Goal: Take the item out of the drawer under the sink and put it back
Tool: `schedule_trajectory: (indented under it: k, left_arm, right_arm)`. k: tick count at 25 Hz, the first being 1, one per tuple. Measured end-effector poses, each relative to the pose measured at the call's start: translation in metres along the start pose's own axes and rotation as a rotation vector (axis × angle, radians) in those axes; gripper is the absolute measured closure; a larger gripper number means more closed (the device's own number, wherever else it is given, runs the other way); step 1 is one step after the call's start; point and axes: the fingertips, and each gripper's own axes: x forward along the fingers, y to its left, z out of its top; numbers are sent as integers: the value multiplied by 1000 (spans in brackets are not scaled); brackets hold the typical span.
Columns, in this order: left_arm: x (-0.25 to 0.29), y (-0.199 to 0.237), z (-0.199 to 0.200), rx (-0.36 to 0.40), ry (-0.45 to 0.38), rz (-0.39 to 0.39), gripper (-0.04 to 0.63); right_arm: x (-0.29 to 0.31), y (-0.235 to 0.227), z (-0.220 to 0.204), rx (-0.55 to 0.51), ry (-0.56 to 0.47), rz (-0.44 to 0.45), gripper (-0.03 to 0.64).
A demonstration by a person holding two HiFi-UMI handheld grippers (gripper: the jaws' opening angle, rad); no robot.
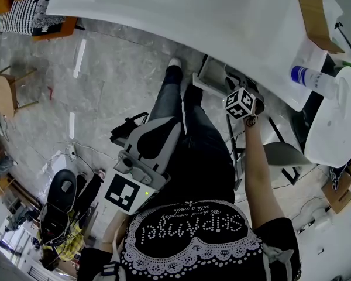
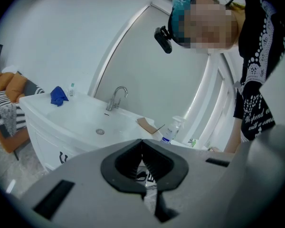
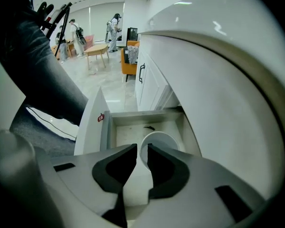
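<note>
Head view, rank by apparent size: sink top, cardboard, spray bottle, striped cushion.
1. sink top
2. striped cushion and cardboard: look alike, so not ranked against each other
3. spray bottle

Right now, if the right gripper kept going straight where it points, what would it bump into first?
Probably the white cup in the open drawer. The right gripper points down at it, jaws apart, with the cup's near rim right in line. How close it is, I can't tell.
</note>
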Motion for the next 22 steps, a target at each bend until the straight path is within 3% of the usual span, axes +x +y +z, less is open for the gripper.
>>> schedule_trajectory:
  k: [9,17,22]
  left_arm:
    - [3,-6,4,6,-39,-13,591]
    - [-1,-5,15,3,-92,2,591]
    - [-2,-5,20,34,-119,-29,591]
  right_arm:
    - [-36,-8,16,59,-96,-109,579]
    - [-61,0,32,191,-167,-112,598]
    - [-80,0,44,206,-225,-134,598]
